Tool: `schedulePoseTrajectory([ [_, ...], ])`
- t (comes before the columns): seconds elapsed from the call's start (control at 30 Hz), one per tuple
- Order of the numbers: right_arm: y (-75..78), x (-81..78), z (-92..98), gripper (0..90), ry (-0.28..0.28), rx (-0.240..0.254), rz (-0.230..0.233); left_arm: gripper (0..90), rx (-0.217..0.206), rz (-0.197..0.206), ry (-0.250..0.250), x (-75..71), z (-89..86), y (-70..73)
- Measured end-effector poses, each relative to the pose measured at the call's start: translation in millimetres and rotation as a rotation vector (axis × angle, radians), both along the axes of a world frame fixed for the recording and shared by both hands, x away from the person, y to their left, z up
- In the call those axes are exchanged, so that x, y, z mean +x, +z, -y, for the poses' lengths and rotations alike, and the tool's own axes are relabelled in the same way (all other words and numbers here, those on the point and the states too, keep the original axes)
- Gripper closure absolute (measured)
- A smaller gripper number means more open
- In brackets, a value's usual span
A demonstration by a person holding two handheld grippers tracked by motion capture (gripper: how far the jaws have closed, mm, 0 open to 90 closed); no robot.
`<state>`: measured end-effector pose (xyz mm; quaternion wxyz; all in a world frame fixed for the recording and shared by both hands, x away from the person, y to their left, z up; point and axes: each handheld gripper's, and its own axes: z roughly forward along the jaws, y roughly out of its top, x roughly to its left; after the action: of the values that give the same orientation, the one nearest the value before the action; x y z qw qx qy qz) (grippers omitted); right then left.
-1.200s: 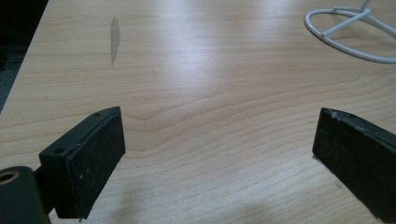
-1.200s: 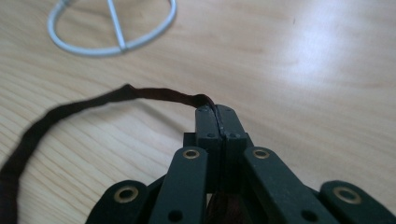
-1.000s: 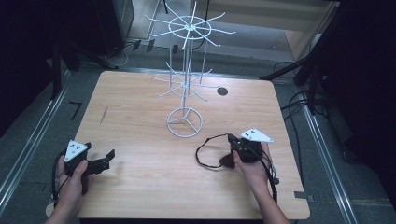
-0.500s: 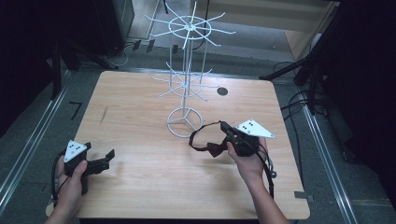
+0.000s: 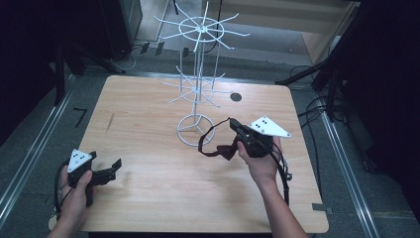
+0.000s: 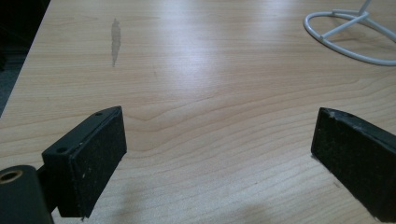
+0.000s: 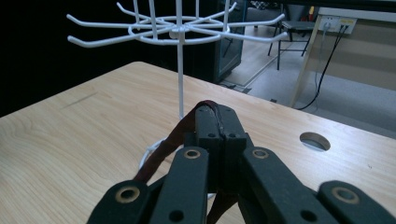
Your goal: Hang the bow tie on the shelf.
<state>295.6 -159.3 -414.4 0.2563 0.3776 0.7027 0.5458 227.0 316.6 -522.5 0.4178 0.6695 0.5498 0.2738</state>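
Both hands were out: the right gripper [image 5: 233,125], raised beside the wire rack [image 5: 196,89], pinched a dark strap [image 5: 214,148]; the left gripper [image 5: 115,167] rested low, jaws wide.

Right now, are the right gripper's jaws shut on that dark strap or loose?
Shut on it. In the right gripper view the right gripper has its jaws pressed together, the dark strap pinched between them and hanging off the table.

We're in a lab or test room, not a home: bare wooden table [image 5: 148,129] w/ a cable hole [image 5: 236,97], metal rails [image 5: 29,158] along the floor, cables [image 5: 317,106] trailing beside it, dark equipment stands [image 5: 341,54] around. The right gripper view gives us a wall socket strip [image 7: 338,22] & chair [image 7: 292,25] in the bkgd.
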Motion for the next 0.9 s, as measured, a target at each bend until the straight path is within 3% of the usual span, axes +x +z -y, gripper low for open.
schedulePoseTrajectory([
  [0.9, 36.0, -0.9, -8.3, 90.0, 0.061, 0.046, 0.071, 4.4, -0.010, -0.014, 0.003, 2.0, -1.2, -0.1],
])
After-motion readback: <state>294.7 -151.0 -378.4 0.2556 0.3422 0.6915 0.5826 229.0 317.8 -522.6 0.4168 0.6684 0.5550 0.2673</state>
